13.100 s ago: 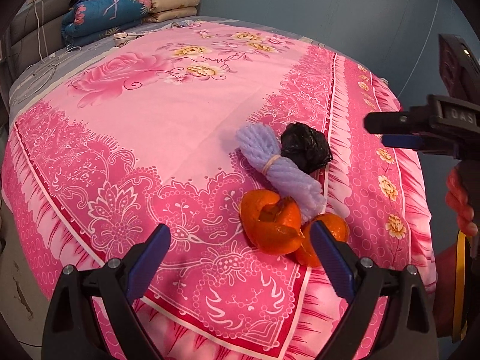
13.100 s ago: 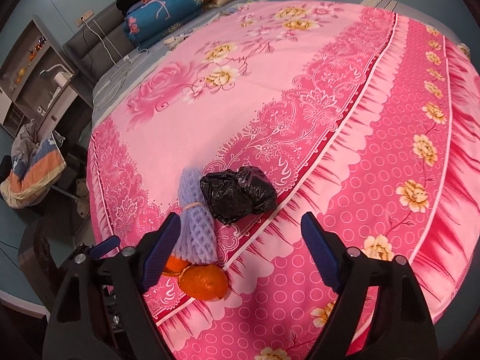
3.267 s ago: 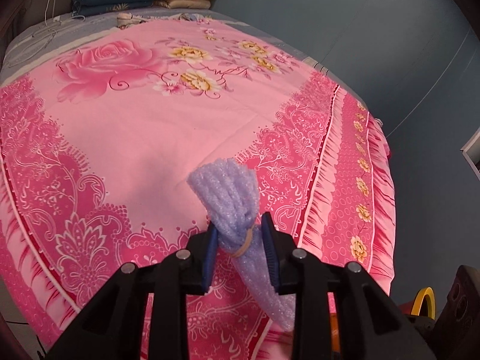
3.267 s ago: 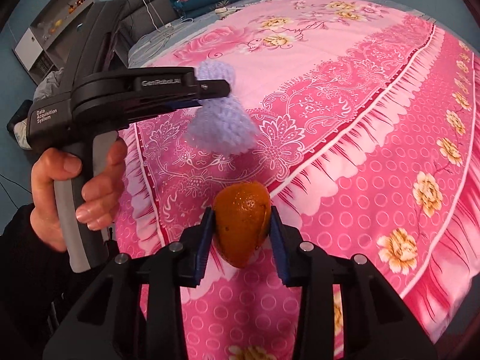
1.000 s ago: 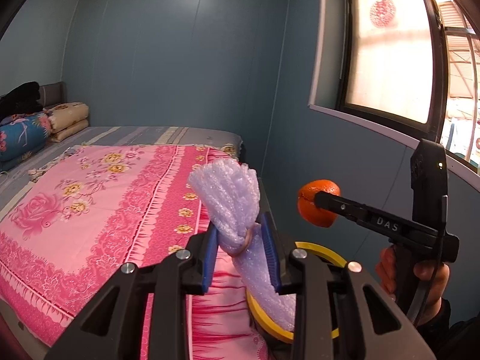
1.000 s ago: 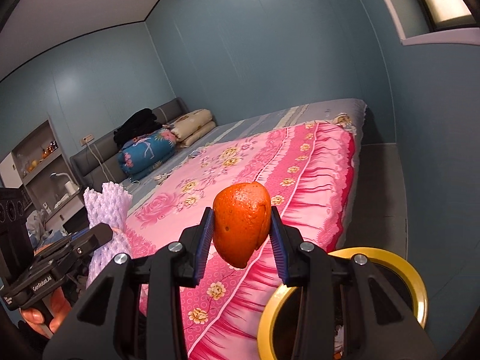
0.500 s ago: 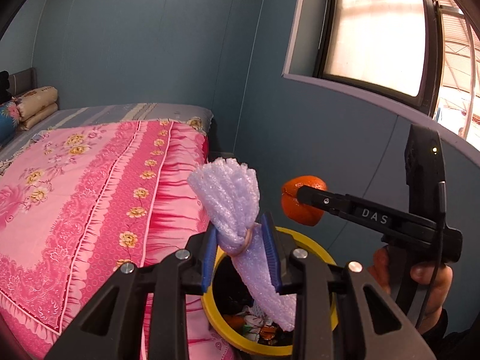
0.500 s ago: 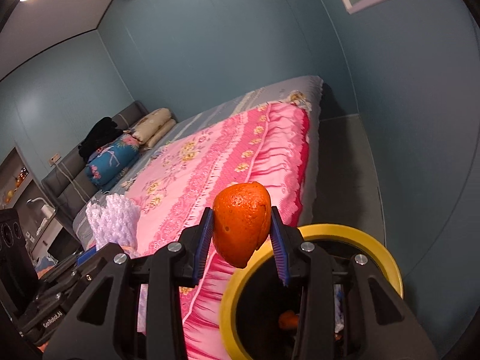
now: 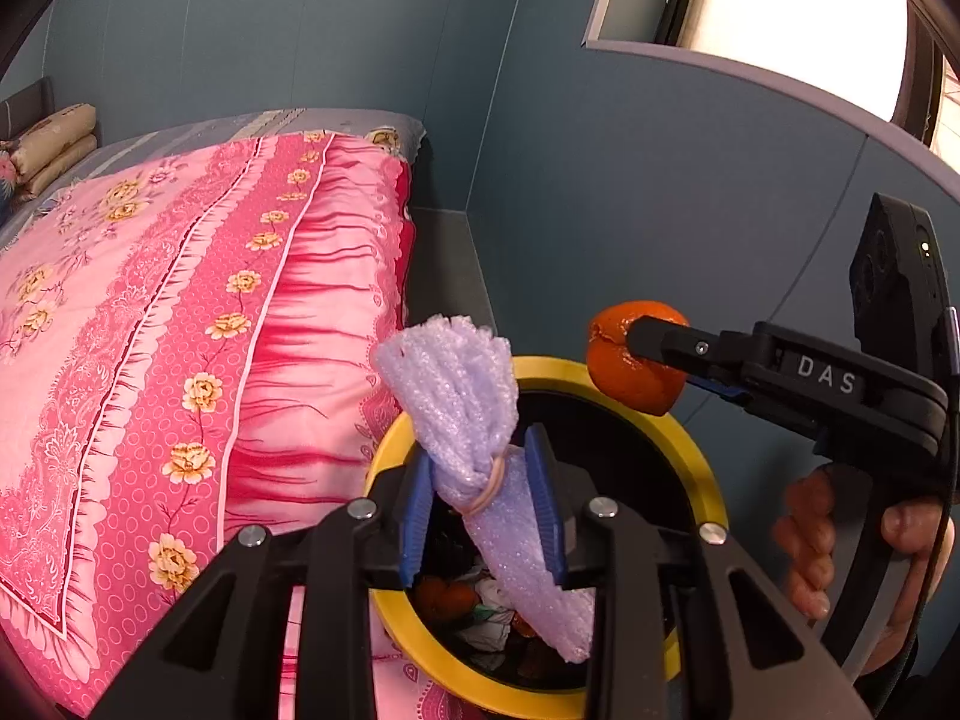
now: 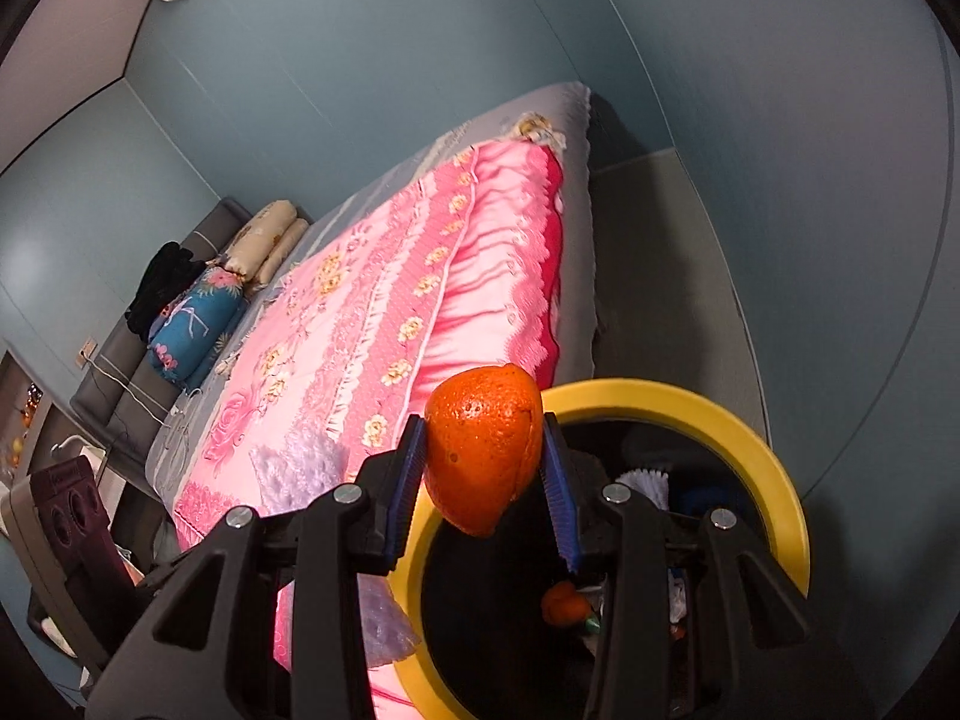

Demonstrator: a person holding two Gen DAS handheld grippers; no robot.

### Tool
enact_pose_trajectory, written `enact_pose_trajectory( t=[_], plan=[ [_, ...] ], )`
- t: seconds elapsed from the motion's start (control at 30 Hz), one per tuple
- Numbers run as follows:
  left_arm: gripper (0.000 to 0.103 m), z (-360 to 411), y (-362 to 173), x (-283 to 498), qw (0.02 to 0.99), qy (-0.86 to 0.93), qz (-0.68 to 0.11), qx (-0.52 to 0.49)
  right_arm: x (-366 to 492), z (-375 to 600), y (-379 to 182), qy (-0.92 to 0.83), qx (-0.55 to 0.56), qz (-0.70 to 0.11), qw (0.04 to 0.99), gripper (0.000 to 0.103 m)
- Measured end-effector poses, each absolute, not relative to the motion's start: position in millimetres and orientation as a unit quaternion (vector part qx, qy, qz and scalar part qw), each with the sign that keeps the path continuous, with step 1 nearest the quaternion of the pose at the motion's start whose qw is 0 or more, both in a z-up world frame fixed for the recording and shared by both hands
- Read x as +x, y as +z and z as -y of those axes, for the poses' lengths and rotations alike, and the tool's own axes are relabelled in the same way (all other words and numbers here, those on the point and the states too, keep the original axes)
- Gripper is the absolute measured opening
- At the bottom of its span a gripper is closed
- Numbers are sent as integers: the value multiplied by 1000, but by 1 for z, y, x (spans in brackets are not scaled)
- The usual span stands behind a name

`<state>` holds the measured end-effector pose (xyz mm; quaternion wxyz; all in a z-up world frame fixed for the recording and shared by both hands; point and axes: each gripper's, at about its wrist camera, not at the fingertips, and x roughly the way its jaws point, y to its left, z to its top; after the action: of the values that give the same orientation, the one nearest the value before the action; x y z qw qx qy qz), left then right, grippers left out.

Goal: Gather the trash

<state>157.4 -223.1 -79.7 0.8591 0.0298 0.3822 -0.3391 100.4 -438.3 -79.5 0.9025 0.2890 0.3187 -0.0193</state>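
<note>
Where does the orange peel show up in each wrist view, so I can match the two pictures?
Left wrist view: the orange peel sits right of centre, clamped at the tip of the right gripper, above the bin's far rim.
Right wrist view: centre, between the blue pads.
Shared landmark: the yellow-rimmed bin.

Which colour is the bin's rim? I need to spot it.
Yellow: the bin rim shows best in the right wrist view.
</note>
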Motion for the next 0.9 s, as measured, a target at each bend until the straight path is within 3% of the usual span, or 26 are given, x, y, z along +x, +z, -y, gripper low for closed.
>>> enact_pose_trajectory(
  t=[0.3,0.47,0.53,0.9],
  plan=[
    [32,226,-83,157,853,-347,-388,26,107,439,-90,-28,287,-321,902,39],
    [48,217,-82,155,853,-347,-391,17,105,438,-91,-41,290,-316,902,48],
    [50,210,-81,155,856,-341,-389,13,106,441,-93,-49,293,-317,901,51],
    [50,159,-71,158,877,-300,-375,-23,107,438,-87,-42,286,-317,903,51]
  ],
)
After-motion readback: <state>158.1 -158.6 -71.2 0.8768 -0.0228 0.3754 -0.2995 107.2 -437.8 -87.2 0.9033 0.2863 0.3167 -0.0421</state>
